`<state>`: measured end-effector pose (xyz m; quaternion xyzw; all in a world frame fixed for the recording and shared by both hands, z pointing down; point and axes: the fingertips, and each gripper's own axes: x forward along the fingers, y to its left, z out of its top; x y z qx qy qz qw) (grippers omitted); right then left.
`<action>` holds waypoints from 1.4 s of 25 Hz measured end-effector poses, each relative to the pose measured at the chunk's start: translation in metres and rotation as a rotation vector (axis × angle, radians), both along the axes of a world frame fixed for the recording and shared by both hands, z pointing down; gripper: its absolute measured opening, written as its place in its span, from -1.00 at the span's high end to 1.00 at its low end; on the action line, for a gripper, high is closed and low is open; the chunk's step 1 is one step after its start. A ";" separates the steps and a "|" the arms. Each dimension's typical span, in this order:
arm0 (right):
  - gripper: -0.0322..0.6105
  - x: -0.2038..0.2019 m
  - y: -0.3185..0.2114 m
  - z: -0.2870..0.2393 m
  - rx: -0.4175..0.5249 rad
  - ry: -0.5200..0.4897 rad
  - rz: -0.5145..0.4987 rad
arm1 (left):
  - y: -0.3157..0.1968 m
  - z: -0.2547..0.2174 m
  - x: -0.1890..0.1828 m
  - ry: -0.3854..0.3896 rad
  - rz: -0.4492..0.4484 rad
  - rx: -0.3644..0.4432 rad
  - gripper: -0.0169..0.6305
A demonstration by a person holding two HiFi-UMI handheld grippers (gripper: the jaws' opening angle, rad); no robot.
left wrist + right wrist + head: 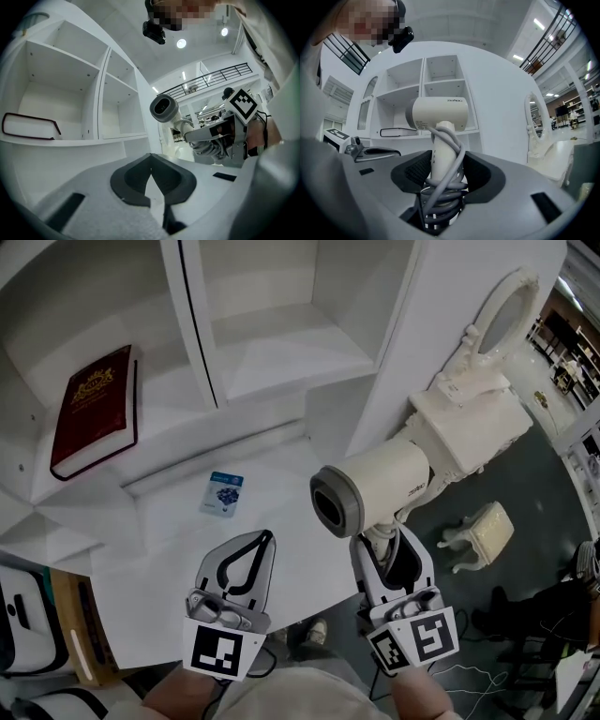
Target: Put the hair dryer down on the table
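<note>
Head view: our right gripper [389,557], clamped on the hair dryer [375,486] handle, should lower it gently onto the table [159,559] at ten o'clock.

From my end this reads as a furniture showroom, with a bedroom corner staged inside a big hall. I see a white open-shelf cabinet [272,352] with a dark red hardback book [94,409] lying on one shelf and a white bench [169,559] in front of it. Beside them, an ornate cream dressing table [473,423] with an oval carved-frame mirror [506,310] and a matching cream stool [483,532] stand on a dark floor [525,549]. The left gripper view gives the hall away: a black-railed upper gallery [225,74] and round ceiling spotlights [181,43] high overhead.
</note>
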<state>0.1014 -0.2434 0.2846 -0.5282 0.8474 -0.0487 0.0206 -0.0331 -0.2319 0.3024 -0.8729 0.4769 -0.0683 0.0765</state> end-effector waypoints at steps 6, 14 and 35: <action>0.23 -0.017 -0.043 0.033 -0.067 0.004 -0.042 | -0.039 0.022 -0.010 0.010 -0.040 -0.016 0.91; 0.24 -0.038 -0.106 0.106 -0.152 0.026 -0.054 | -0.093 0.080 -0.016 0.071 -0.044 -0.060 0.91; 0.24 -0.064 -0.213 0.335 -0.427 0.078 -0.055 | -0.209 0.280 -0.023 0.114 -0.105 -0.252 0.91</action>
